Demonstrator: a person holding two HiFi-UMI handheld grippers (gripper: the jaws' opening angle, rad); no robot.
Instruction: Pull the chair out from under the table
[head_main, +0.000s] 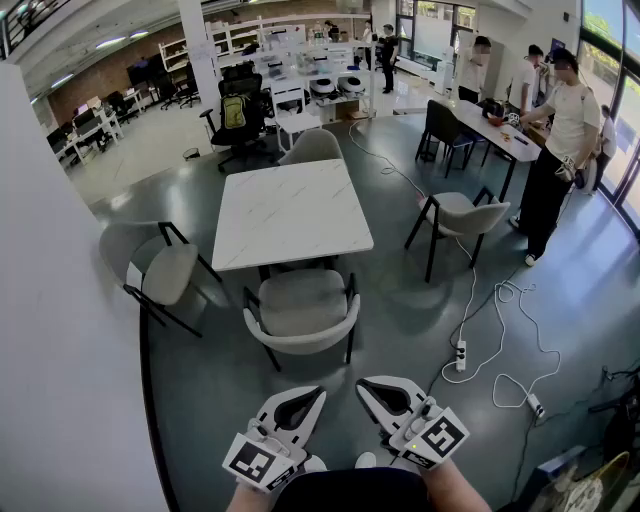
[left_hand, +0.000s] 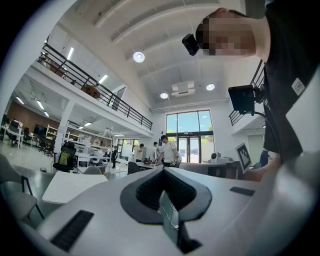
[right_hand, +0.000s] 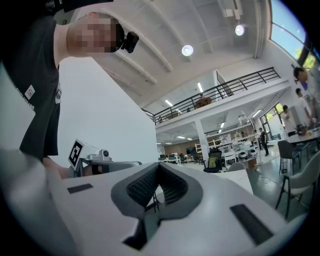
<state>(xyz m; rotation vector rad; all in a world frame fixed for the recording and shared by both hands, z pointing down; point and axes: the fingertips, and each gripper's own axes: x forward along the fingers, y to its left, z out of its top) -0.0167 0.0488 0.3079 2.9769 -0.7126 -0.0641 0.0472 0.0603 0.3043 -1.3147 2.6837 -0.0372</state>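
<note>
Plainly, the left claw (head_main: 311, 394) and right claw (head_main: 369, 384) sit closed, empty.

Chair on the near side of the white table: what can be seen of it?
The chair has a grey padded seat, a curved grey backrest facing the wearer and thin black legs. It stands upright on the dark floor, its seat front at or just under the near edge of the white table. Nothing else touches it.
</note>
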